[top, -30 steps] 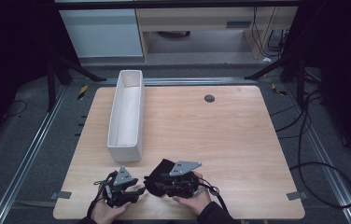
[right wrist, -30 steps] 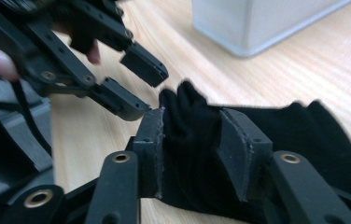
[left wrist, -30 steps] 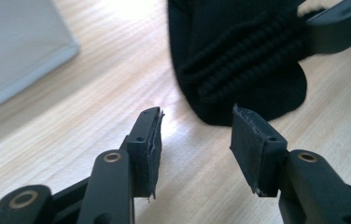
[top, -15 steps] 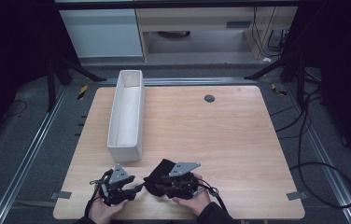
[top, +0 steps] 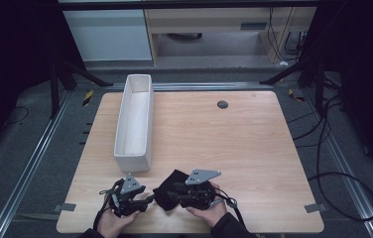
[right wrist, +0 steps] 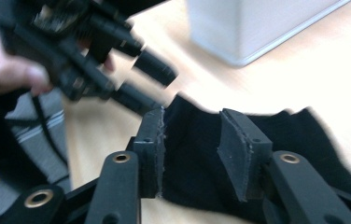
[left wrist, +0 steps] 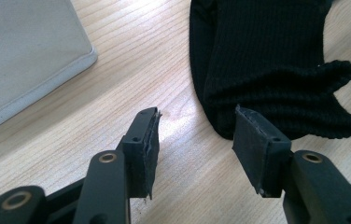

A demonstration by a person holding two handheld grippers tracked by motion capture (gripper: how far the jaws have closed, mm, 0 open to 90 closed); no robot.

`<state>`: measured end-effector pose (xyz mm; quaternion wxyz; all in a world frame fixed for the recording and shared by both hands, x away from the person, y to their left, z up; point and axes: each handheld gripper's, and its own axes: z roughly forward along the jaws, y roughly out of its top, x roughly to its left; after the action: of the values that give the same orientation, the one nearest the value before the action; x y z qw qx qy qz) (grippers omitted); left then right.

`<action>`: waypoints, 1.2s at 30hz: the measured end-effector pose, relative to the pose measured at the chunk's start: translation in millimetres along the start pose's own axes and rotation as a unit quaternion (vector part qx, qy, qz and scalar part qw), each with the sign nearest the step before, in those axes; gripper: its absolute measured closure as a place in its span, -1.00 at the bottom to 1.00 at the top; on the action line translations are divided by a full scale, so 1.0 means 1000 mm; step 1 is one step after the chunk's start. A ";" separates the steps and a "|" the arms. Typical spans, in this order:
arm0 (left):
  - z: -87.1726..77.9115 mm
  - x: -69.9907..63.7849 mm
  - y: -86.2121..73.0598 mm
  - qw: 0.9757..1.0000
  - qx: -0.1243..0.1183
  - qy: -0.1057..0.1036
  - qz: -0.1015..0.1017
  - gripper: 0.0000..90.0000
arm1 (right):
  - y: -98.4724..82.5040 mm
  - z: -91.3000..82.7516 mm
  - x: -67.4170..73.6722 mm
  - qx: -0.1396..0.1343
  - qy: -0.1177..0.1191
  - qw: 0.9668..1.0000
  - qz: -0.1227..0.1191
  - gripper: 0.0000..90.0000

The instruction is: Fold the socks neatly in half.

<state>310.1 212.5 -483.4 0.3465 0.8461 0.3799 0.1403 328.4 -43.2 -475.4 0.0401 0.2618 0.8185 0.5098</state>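
Fingers [left wrist: 146, 140] of our left gripper [left wrist: 197, 135] stand wide apart and have just been opening, bare wood between them, one pad just short of the black ribbed knit sock [left wrist: 267, 60]. Our right gripper [right wrist: 192, 149] has its jaws part open over the sock's fabric; we cannot tell if the pads press it. In the high view the sock [top: 168, 188] lies at the near edge of the light wooden table [top: 234, 134], between left gripper [top: 147, 201] and right gripper [top: 174, 194]. Long axis runs near-left to far-right, slightly skewed; the rolled cuff end points toward the left gripper. Long white rectangular fabric bin [top: 136, 121] sits just far-left of the sock, long axis near to far.
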 end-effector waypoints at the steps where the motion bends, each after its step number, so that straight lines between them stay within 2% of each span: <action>1: 0.000 0.000 0.000 1.000 0.002 0.000 0.001 0.09 | 0.001 0.001 -0.002 0.000 -0.011 1.000 0.002 0.41; 3: 0.001 0.000 0.000 1.000 0.003 -0.001 0.003 0.09 | 0.000 0.008 -0.005 0.006 -0.035 0.999 0.012 0.44; 5: -0.001 0.000 0.000 1.000 -0.001 0.000 0.000 0.09 | -0.001 0.017 -0.005 0.018 -0.040 0.999 0.012 0.42; 8: -0.004 0.003 0.001 1.000 -0.008 0.005 -0.007 0.08 | -0.005 0.024 0.000 0.032 -0.028 0.999 0.002 0.37; 11: -0.007 0.007 0.004 1.000 -0.017 0.009 -0.022 0.05 | -0.009 0.027 0.005 0.042 -0.013 0.999 -0.005 0.32; 14: -0.007 0.010 0.010 0.999 -0.029 0.014 -0.031 0.03 | -0.017 0.031 0.009 0.060 -0.010 0.998 -0.014 0.27; 18: -0.003 0.010 0.020 0.999 -0.036 0.009 -0.033 -0.01 | -0.020 0.031 0.011 0.061 -0.011 0.998 -0.028 0.22; 20: 0.000 0.009 0.022 0.999 -0.033 0.009 -0.028 -0.01 | -0.021 0.031 0.012 0.061 -0.012 0.998 -0.029 0.20; 26: 0.005 0.003 0.019 1.000 -0.022 -0.005 -0.015 -0.02 | -0.016 0.023 0.007 0.054 -0.013 0.998 -0.016 0.16; 27: 0.006 0.002 0.019 1.000 -0.019 -0.005 -0.010 -0.02 | -0.012 0.012 0.000 0.039 -0.026 0.999 -0.011 0.17; 29: 0.007 0.000 0.017 1.000 -0.012 -0.004 -0.003 -0.02 | -0.009 0.003 -0.008 0.023 -0.045 0.999 -0.006 0.18; 30: 0.007 -0.001 0.016 1.000 -0.011 -0.005 -0.002 -0.02 | -0.006 -0.004 -0.015 0.015 -0.061 0.998 -0.002 0.19; 33: 0.008 -0.002 0.015 1.000 -0.008 -0.007 -0.001 -0.01 | -0.004 -0.013 -0.032 0.007 -0.098 0.995 0.009 0.20; 36: 0.008 -0.003 0.014 1.000 -0.006 -0.008 0.004 -0.01 | -0.006 -0.015 -0.045 0.011 -0.119 0.993 0.019 0.19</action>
<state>319.9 199.7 -479.8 0.3537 0.8467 0.3731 0.1370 359.4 -78.8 -482.1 0.1244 0.3368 0.8082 0.4668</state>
